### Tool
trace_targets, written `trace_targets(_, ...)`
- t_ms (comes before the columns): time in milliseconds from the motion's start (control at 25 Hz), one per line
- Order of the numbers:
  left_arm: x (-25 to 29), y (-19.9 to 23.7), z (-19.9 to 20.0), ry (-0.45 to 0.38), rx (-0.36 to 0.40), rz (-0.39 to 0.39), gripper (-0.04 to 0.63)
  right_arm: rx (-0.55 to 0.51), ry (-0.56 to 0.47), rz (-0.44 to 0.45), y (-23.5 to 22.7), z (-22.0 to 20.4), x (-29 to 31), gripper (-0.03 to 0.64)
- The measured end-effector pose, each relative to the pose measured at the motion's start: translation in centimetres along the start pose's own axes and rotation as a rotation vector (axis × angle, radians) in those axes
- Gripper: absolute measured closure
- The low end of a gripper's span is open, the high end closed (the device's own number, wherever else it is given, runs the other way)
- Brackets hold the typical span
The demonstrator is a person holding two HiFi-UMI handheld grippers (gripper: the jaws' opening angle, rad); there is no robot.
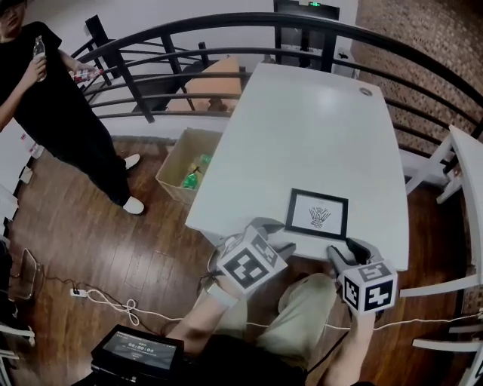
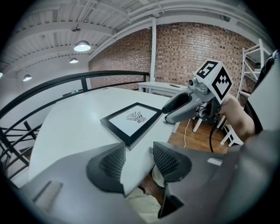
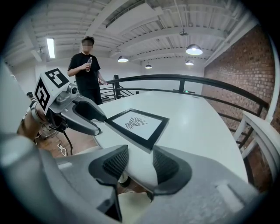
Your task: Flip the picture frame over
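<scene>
Lying face-up on table point(image 1: 302, 128), picture frame point(image 1: 317, 213), cardboard box point(image 1: 172, 167) beside, person point(image 1: 60, 113) beyond

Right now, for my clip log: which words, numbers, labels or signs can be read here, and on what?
Nothing reads clearly.
Picture frame: a drawing, no words.
Left marker cube and right marker cube: square patterns, no letters.
Screen at the lower left: digits, too blurred to read.
Green sign at the far end: too small.
Bottles in the cardboard box: labels too small.
</scene>
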State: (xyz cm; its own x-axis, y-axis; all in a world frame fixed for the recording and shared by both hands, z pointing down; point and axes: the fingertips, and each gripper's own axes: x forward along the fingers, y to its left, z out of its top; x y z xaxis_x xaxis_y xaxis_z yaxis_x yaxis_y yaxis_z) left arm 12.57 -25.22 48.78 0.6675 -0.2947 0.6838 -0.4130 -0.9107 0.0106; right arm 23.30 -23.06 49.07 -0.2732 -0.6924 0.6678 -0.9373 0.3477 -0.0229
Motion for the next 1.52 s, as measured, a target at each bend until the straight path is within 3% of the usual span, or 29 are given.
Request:
trace_targets(360,-0.8,-0.7,-0.3,-0.048,0.036,0.023,0.391,0.02,-0.085,0.021,0.9,-0.1,-0.9,0.451)
trace_targets(680,-3.2,-1.4,-0.6,-0.165,-0.077,-0.024,0.398,0.003,-0.191,0.033,2.8,1.2,-2.7,0.451)
trace_targets(960,-5.7,-0.7,0.7,-0.274,-0.088,0.022,0.411,-0.03,-0.209,0.026,4.2,2.0,-3.7,0.451)
trace_targets(1520,-8.2,-0.9,2.8,-0.388,-0.088,0.043,0.414,-0.12,-0.276,-0.028,4.8,4.7,-6.1,0.45)
